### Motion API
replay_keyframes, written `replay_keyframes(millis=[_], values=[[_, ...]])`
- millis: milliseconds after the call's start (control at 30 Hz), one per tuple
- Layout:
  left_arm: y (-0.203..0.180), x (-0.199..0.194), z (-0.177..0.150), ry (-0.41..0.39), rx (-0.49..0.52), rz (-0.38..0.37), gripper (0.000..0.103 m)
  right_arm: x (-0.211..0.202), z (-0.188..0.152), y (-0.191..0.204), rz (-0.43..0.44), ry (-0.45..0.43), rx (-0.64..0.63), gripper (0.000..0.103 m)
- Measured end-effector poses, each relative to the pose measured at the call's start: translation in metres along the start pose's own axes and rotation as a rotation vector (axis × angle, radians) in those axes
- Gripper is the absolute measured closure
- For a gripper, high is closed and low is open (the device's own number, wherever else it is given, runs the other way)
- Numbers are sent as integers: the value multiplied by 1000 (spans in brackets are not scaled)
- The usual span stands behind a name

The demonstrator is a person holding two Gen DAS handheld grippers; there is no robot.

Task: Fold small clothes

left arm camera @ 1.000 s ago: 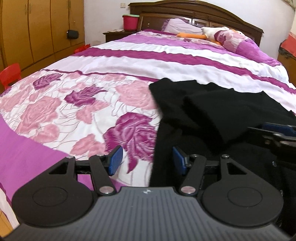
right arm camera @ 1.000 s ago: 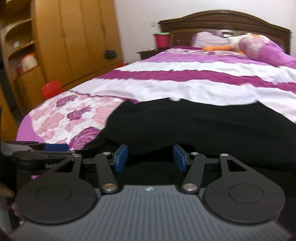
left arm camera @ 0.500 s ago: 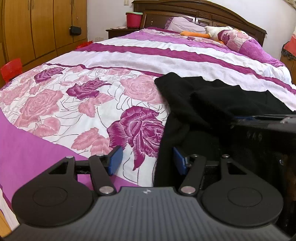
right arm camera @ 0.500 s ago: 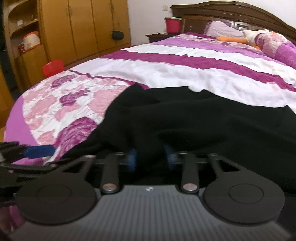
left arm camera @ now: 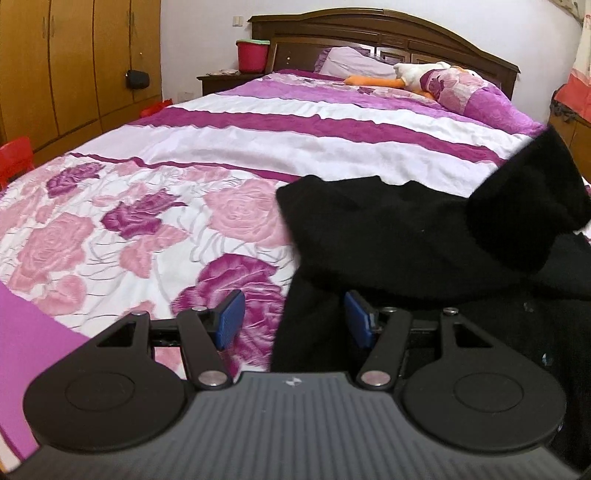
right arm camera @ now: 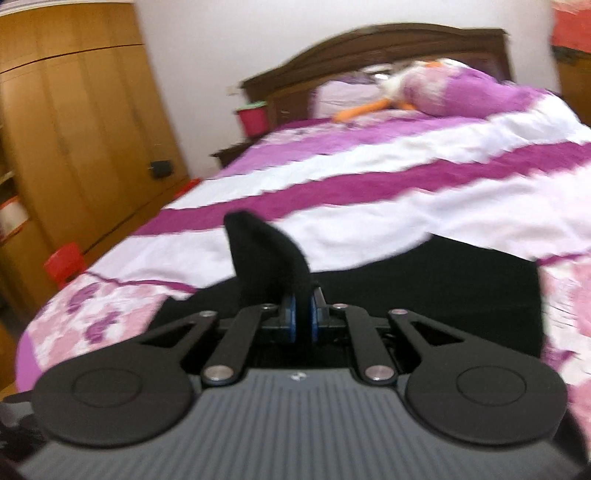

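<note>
With my right gripper [right arm camera: 302,321] clamped, its blue pads [right arm camera: 291,320] pinch a fold of the black garment [right arm camera: 424,295]; the pinched flap stands up ahead of the fingers, tilted left. That view is motion-blurred. Rest of the garment lies flat on the bedspread [right arm camera: 388,177], spreading right of the gripper.

My left gripper [left arm camera: 293,317] is spread, pads [left arm camera: 231,319] not touching cloth. Left pad sits over the rose print, right pad over the garment's [left arm camera: 388,236] near-left edge, which runs between the fingers. From this side the garment covers the bed's [left arm camera: 258,155] lower right, and one part is raised at the right edge of the view.

Further out: pillow [left arm camera: 472,92] and a white plush duck [left arm camera: 417,72] at the dark headboard [left arm camera: 388,33], red bucket [left arm camera: 252,55] on the nightstand, wooden wardrobe [left arm camera: 74,66] along the left wall.
</note>
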State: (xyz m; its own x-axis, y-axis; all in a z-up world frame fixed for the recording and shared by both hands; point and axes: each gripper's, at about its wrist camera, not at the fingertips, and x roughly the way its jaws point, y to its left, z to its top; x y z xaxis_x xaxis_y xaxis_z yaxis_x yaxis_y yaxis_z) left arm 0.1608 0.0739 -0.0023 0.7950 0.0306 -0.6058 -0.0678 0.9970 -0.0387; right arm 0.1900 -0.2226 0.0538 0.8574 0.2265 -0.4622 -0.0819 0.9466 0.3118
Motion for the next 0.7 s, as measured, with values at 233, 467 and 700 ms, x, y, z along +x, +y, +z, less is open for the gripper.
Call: replay_keyframes(millis=[233, 467, 700], values=[[-10, 11, -2, 10, 26, 14, 38, 20, -29, -49, -100, 96, 95, 92], [-5, 12, 1, 3, 31, 27, 38, 9, -30, -63, -122, 76, 167, 57], [-4, 11, 5, -6, 22, 28, 38, 3, -11, -78, -108, -7, 156, 44]])
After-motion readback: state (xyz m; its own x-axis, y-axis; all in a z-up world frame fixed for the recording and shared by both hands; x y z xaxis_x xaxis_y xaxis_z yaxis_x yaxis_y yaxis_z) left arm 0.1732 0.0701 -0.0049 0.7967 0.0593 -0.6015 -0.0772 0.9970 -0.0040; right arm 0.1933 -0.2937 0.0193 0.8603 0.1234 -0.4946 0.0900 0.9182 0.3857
